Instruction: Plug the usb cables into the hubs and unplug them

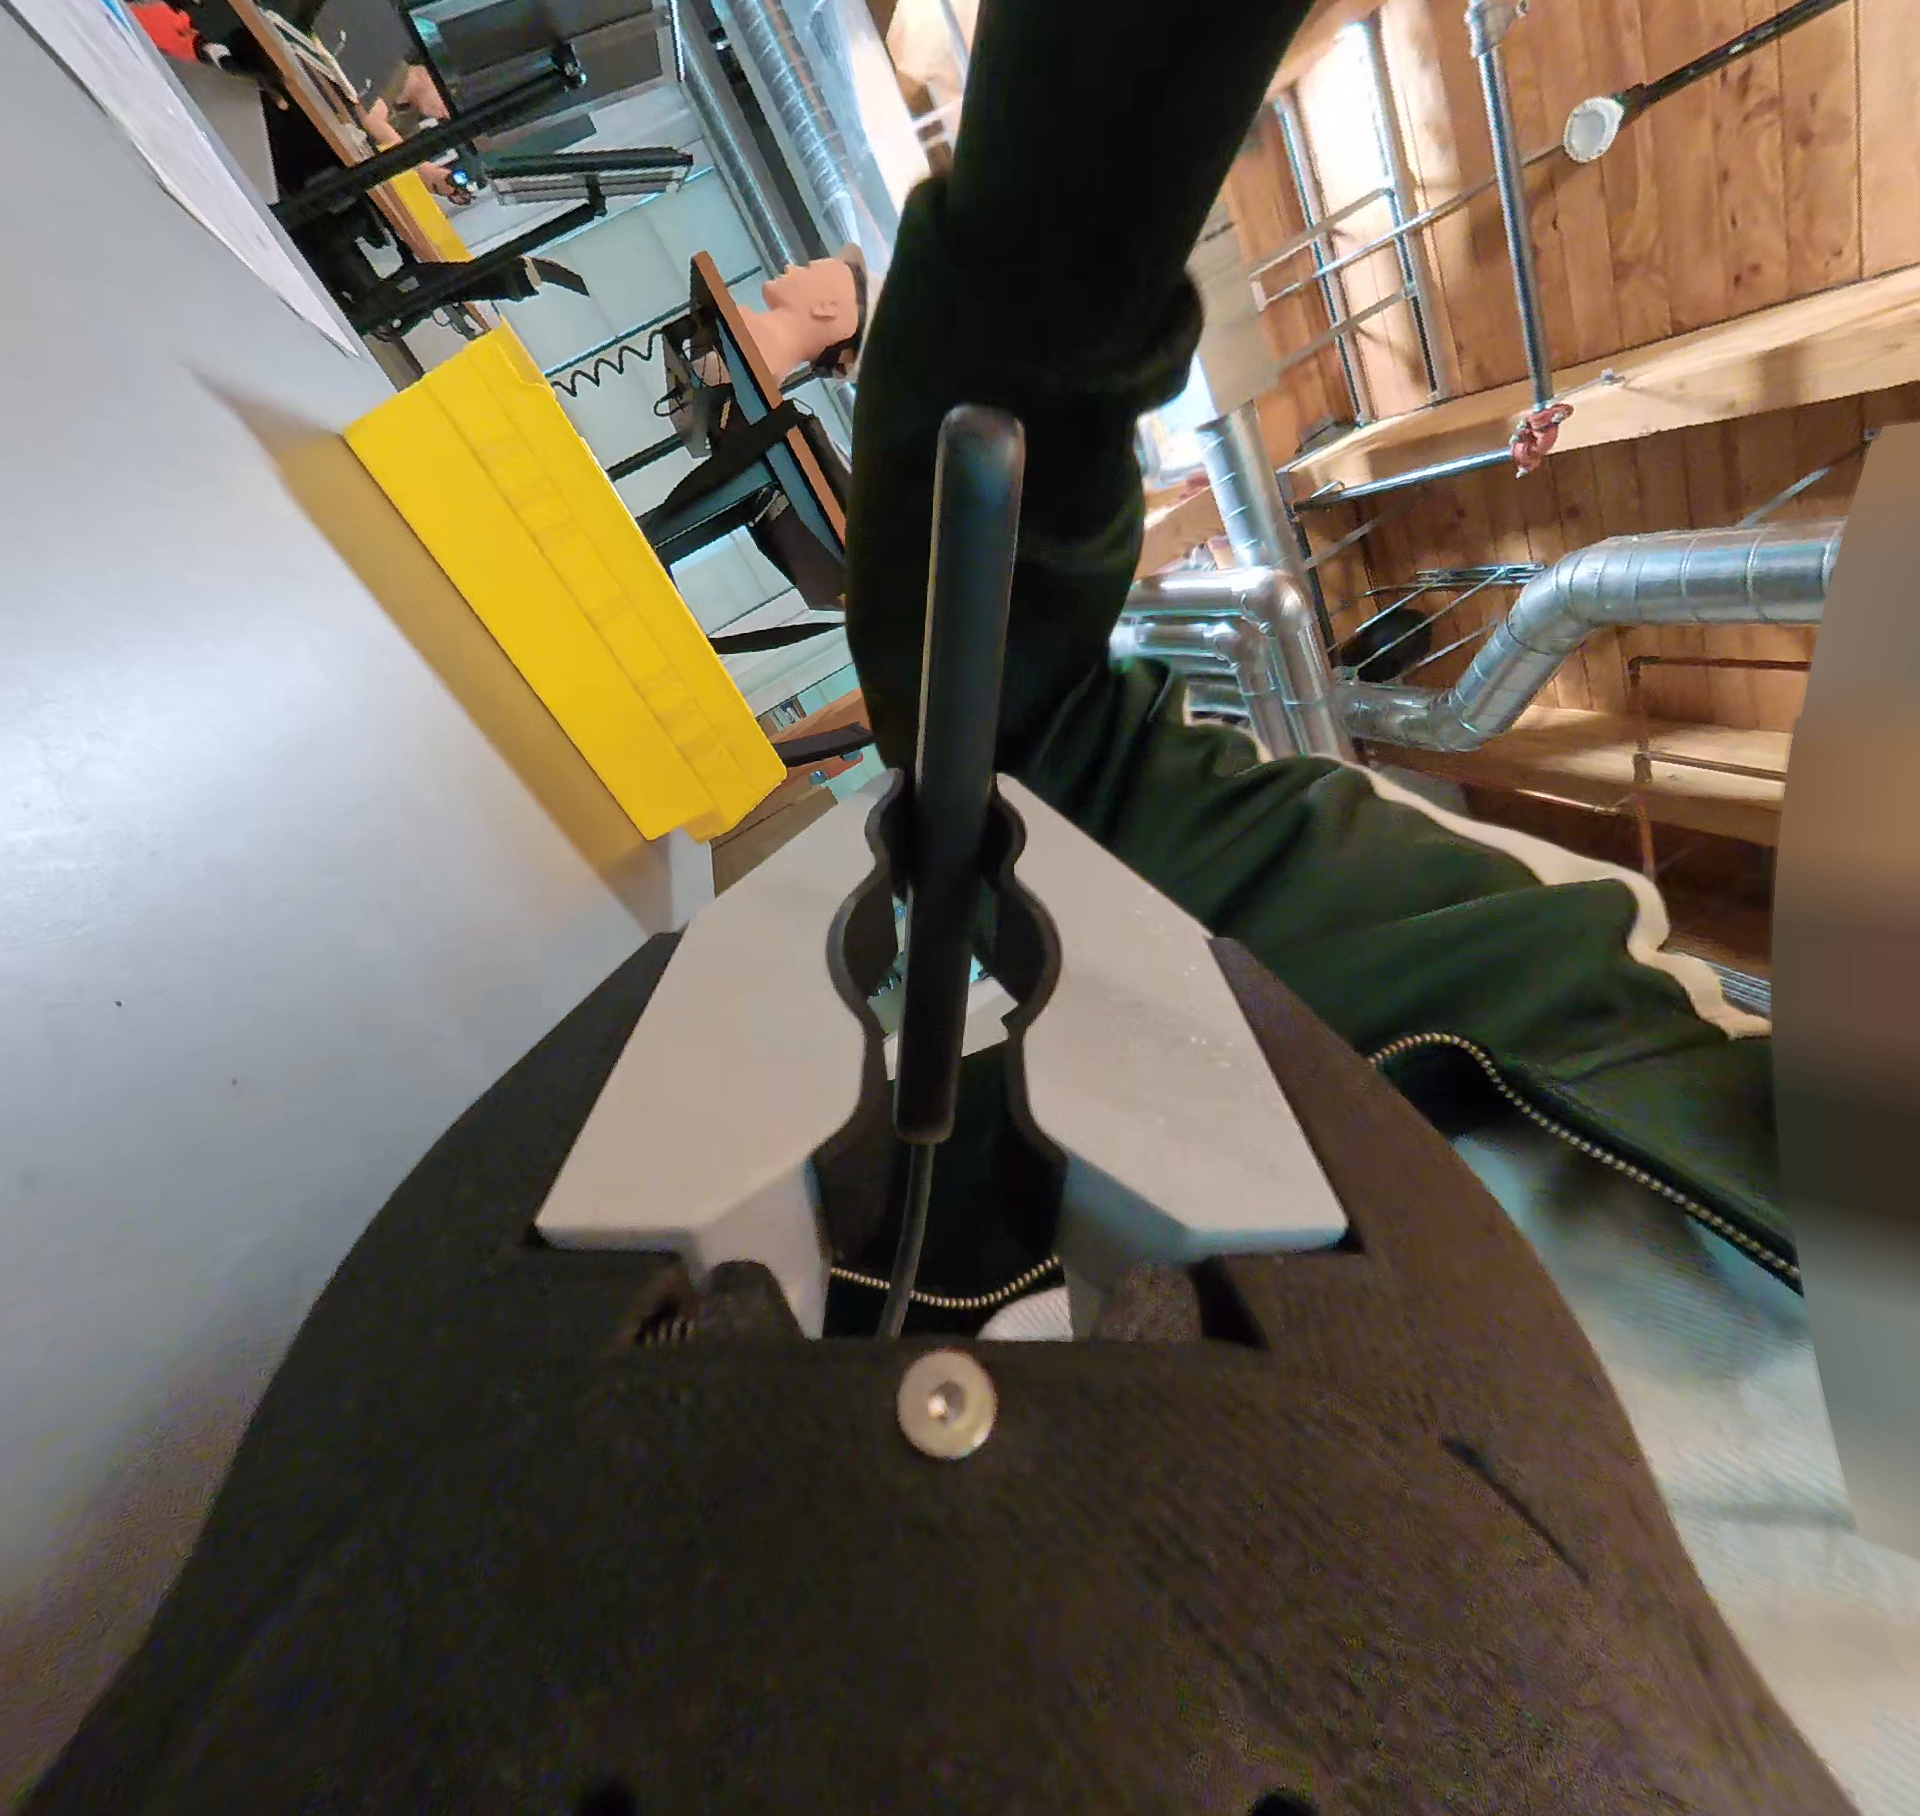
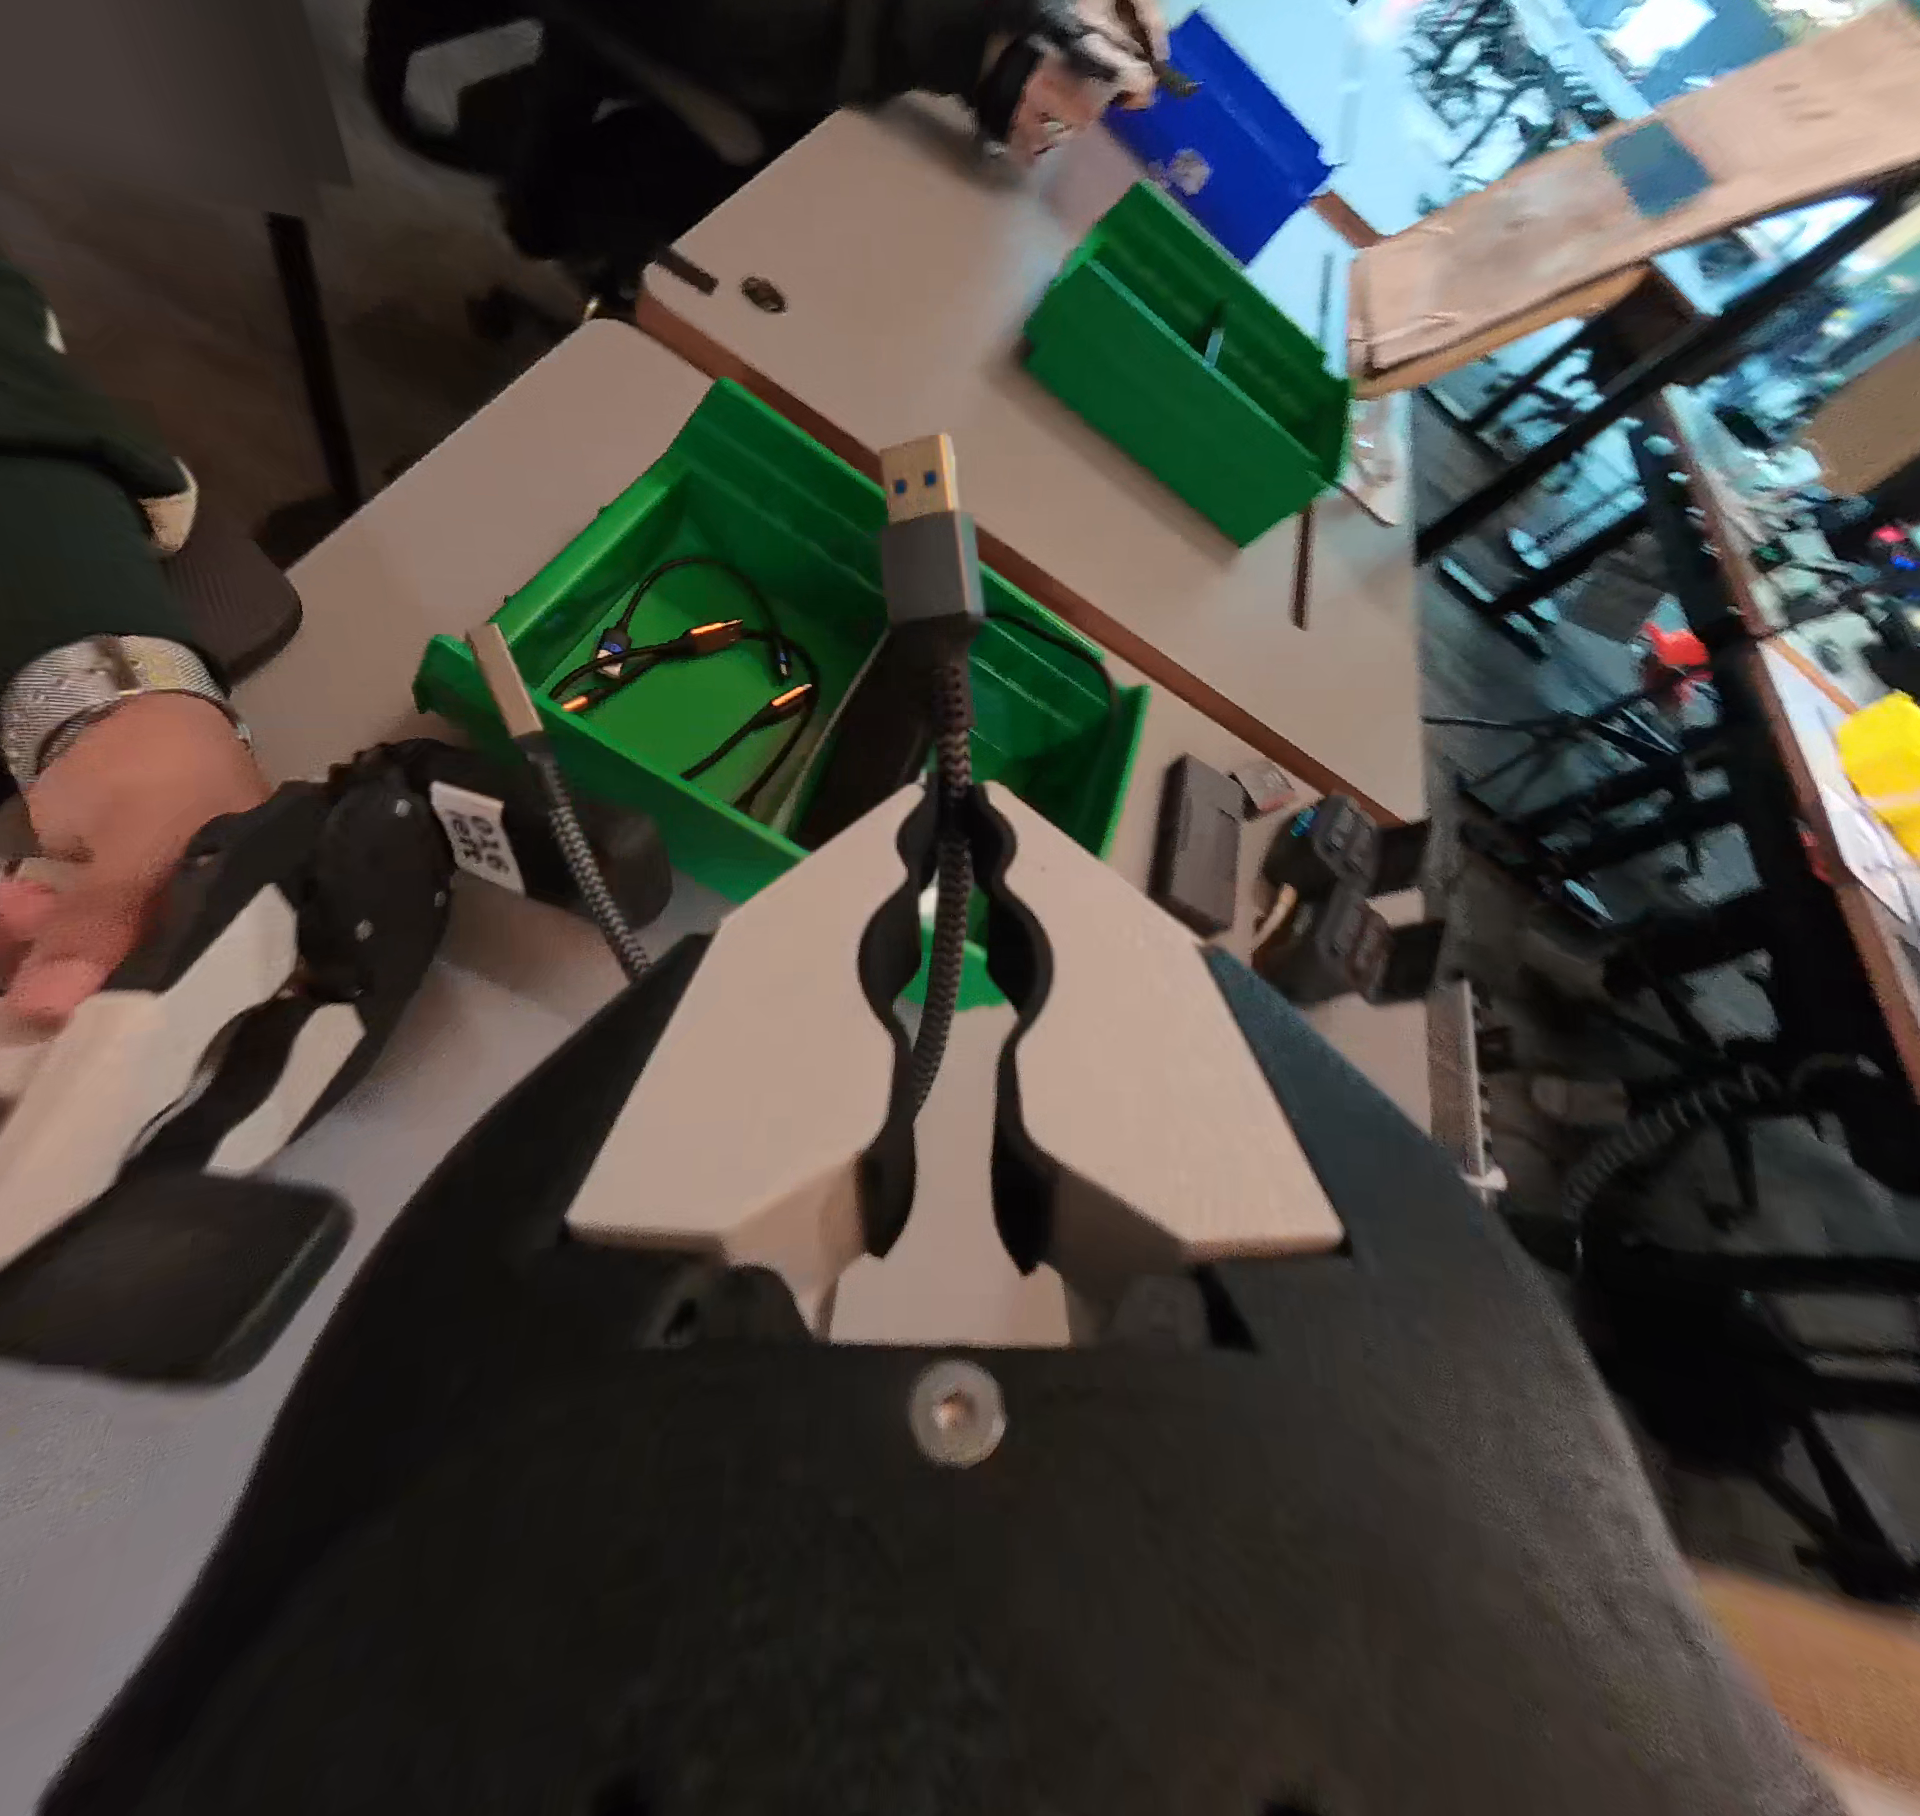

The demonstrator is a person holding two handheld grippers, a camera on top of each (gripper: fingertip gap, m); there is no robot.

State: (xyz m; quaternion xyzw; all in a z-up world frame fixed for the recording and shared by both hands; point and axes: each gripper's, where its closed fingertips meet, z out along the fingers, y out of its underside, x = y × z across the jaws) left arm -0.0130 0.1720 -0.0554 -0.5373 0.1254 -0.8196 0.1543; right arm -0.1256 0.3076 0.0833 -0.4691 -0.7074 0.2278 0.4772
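You were in the plugging-in step, with plug and hub held in the air and not yet mated. Your right gripper (image 2: 951, 831) was clenched on the braided USB cable (image 2: 940, 893) just below the connector, so the grey plug (image 2: 928, 551) stood past the tips toward twelve o'clock, metal end bare. Your left gripper (image 1: 940, 831) was clamped on a slim black hub (image 1: 961, 727), seen edge-on, its thin lead trailing back between the fingers toward six o'clock. In the right wrist view that left gripper (image 2: 343, 862) lay at nine o'clock beside the green bin (image 2: 727, 831), where spare cables (image 2: 686, 675) were coiled; a second braided lead with a silver plug (image 2: 504, 691) rose beside it. More hubs (image 2: 1330, 883) sat on the table at three o'clock.

The next move, as I judge it, called for you to bring the two hands together, square the plug to a port, and push straight. I could not tell which face of the hub carried the ports.
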